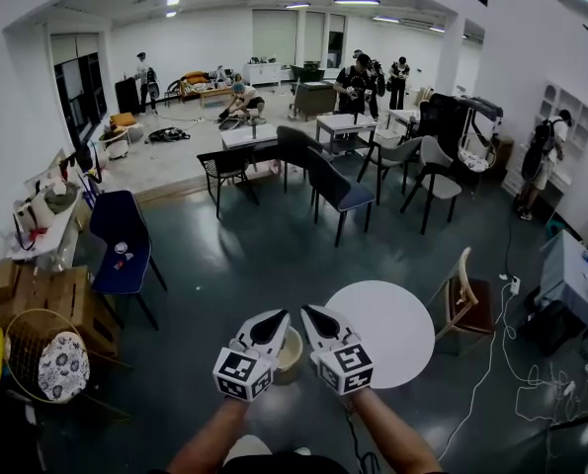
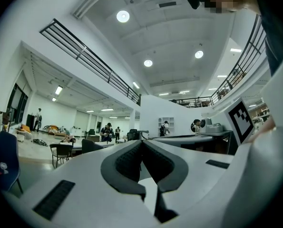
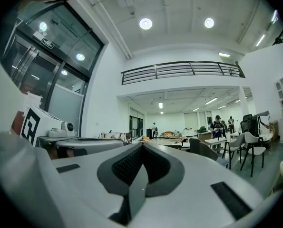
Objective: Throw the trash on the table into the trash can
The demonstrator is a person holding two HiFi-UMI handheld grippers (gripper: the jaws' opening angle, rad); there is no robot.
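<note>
In the head view both grippers are held side by side, low in the middle, pointing forward and away from me. My left gripper [image 1: 274, 317] has its jaws closed tip to tip, with nothing between them; in the left gripper view [image 2: 141, 143] the dark pads meet. My right gripper [image 1: 309, 313] is also shut and empty, its pads touching in the right gripper view [image 3: 142, 145]. A round white table [image 1: 392, 332] stands just right of the grippers with a bare top. A beige round trash can [image 1: 293, 353] shows on the floor between the two grippers, mostly hidden by them.
A blue chair [image 1: 122, 241], wooden crates [image 1: 51, 299] and a wire basket [image 1: 39, 363] line the left side. A wooden chair [image 1: 462, 302] and floor cables [image 1: 516, 388] lie to the right. Dark chairs and tables [image 1: 338, 181] stand ahead, with several people beyond them.
</note>
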